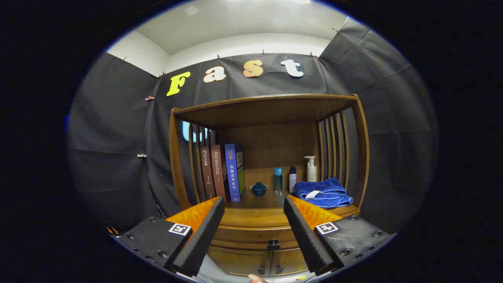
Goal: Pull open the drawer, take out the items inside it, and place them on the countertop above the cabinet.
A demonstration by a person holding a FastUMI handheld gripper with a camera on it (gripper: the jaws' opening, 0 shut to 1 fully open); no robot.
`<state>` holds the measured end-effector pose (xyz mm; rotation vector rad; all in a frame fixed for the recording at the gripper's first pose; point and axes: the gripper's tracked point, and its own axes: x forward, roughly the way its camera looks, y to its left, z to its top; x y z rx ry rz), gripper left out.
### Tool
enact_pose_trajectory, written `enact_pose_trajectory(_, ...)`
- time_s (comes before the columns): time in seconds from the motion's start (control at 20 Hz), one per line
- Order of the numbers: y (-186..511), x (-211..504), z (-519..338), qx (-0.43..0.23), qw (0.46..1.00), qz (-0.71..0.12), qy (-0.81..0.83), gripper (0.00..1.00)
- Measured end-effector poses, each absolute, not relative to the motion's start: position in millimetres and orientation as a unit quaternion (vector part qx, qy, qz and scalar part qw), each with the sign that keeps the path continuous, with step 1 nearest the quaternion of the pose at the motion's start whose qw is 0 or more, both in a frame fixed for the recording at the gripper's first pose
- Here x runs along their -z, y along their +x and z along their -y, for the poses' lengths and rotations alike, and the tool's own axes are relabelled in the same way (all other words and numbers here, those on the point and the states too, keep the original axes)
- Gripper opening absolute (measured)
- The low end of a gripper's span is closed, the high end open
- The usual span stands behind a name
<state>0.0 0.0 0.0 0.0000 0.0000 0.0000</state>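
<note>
Jaws stand wide apart and grip nothing, the gripper squared up on the cabinet, probably so that the drawer knob sits centred between the fingers. That knob lies at about 6 o'clock, low between the pads, on the closed drawer; whatever is inside stays hidden. On the countertop beyond the fingertips, books stand at 11 o'clock, a small blue cup at 12, bottles and a folded blue towel at 1, leaving the front strip bare for items
</note>
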Motion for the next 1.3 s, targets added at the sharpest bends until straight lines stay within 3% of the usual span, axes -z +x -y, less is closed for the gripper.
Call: enact_pose_trajectory(1.3,-2,-17,-5,-0.004,0.999,0.011,-0.031,0.99)
